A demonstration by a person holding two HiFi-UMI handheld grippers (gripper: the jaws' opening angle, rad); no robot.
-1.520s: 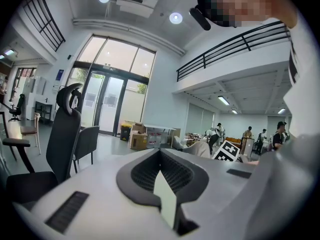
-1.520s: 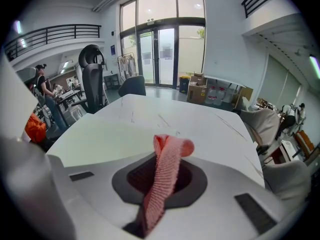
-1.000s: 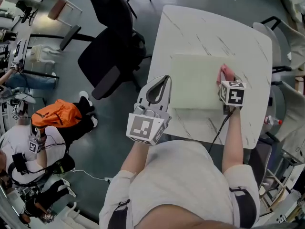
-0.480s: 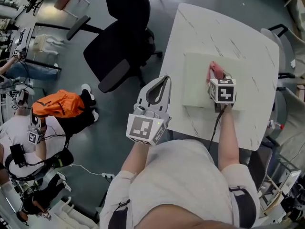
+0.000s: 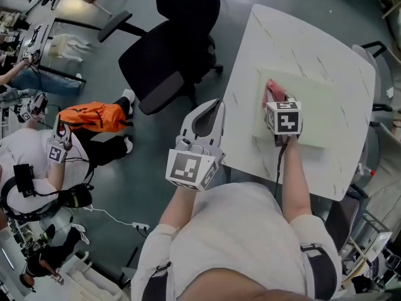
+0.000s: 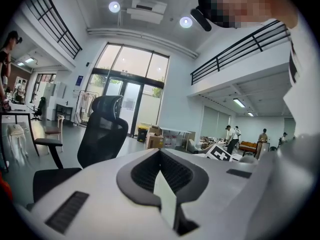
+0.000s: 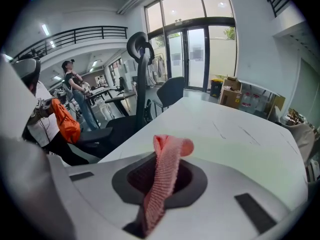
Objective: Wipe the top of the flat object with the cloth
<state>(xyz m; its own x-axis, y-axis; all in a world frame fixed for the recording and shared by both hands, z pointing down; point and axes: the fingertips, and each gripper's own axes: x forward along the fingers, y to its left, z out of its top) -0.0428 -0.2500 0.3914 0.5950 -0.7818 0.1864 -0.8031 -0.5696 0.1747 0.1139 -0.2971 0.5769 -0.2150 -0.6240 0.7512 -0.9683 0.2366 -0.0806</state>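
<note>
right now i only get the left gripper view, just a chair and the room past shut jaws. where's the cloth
Observer: The pink cloth is clamped in the right gripper.
Operator: is it over anything
Observer: Yes. In the head view it is over the pale green flat pad, near that pad's left edge.
Operator: and where am i in all this
Observer: The left gripper hangs over the floor, just off the left edge of the white table.
</note>
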